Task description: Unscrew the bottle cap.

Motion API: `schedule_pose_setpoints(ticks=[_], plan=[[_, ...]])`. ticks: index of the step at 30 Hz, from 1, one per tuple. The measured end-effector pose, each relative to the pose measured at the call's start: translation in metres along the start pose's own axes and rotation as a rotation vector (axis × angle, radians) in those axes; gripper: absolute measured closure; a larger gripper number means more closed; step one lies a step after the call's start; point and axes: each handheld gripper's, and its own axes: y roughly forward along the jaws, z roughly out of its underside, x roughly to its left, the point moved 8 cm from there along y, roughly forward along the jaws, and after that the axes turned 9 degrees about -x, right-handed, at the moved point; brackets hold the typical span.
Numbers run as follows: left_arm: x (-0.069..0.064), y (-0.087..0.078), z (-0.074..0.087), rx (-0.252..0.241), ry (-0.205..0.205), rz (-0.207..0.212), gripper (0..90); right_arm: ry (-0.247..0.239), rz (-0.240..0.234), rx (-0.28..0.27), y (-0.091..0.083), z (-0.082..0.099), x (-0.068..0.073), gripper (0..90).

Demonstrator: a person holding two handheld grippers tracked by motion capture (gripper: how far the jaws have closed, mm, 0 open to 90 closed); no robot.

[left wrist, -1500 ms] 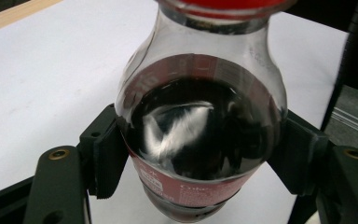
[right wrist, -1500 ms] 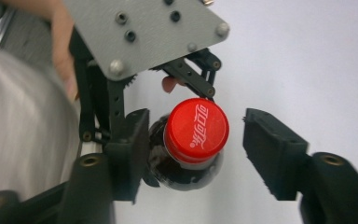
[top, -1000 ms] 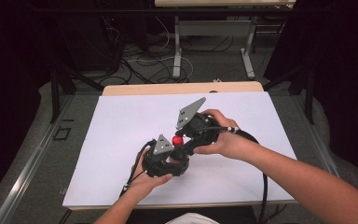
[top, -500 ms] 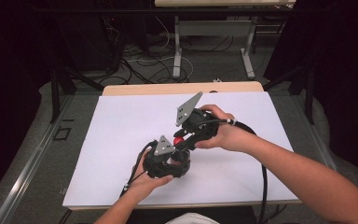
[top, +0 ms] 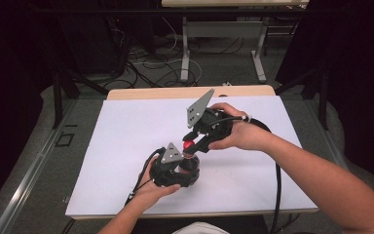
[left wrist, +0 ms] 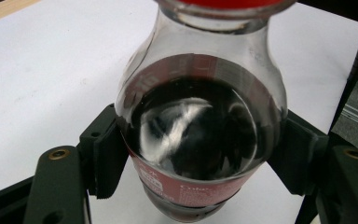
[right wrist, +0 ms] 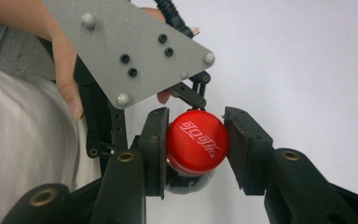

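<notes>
At the center of the white surface (top: 126,126), a small clear bottle (left wrist: 200,135) of dark liquid has a red label and red cap (right wrist: 197,140). The left tool (top: 177,168) clamps its body; the right tool (top: 195,144) seems closed on the cap.

The bottle (left wrist: 200,140) stands on the table (top: 117,146), just near of centre. Left gripper (top: 177,171) sits on its near-left side, right gripper (top: 191,146) over its cap (right wrist: 197,141) from the far right.

High view looks down the table (top: 126,146); both gripper views closely share the bottle (left wrist: 200,135).
</notes>
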Motion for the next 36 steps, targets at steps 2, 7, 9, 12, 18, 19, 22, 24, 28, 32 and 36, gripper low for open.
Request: schedule_pose_setpoints(ticks=[2,7,9,12,18,19,22,24,28,32,36], plan=[[0.001,0.000,0.000,-0.005,-0.015,-0.006,29.8,0.013,0.008,-0.001,-0.001,0.000,-0.001,61.0],[0.009,-0.001,0.000,-0.011,-0.010,-0.027,29.8,0.041,0.040,-0.006,-0.002,0.005,-0.005,61.0],[0.012,-0.002,0.001,-0.012,-0.018,-0.033,29.8,0.063,0.055,0.001,-0.002,0.010,-0.006,61.0],[0.015,-0.004,0.001,-0.003,-0.031,-0.040,29.8,0.055,0.065,0.000,-0.001,0.015,-0.008,61.0],[0.024,-0.008,-0.002,-0.027,-0.057,-0.063,29.8,0.080,0.109,-0.001,-0.001,0.026,-0.009,60.9],[0.026,-0.009,-0.003,-0.028,-0.060,-0.070,29.8,0.089,0.106,-0.002,-0.001,0.028,-0.008,60.9],[0.030,-0.011,-0.004,-0.035,-0.065,-0.078,29.8,0.132,0.134,0.002,0.000,0.035,-0.007,60.9],[0.034,-0.013,-0.005,-0.041,-0.061,-0.082,29.8,0.141,0.147,0.000,0.002,0.041,-0.008,60.8],[0.039,-0.015,-0.007,-0.042,-0.076,-0.103,29.8,0.213,0.178,-0.009,0.005,0.055,-0.012,60.8],[0.044,-0.017,-0.008,-0.038,-0.078,-0.116,29.8,0.268,0.231,-0.014,0.002,0.066,-0.017,60.8],[0.050,-0.015,-0.012,-0.045,-0.088,-0.129,29.8,0.328,0.290,-0.030,0.001,0.077,-0.018,60.8]])
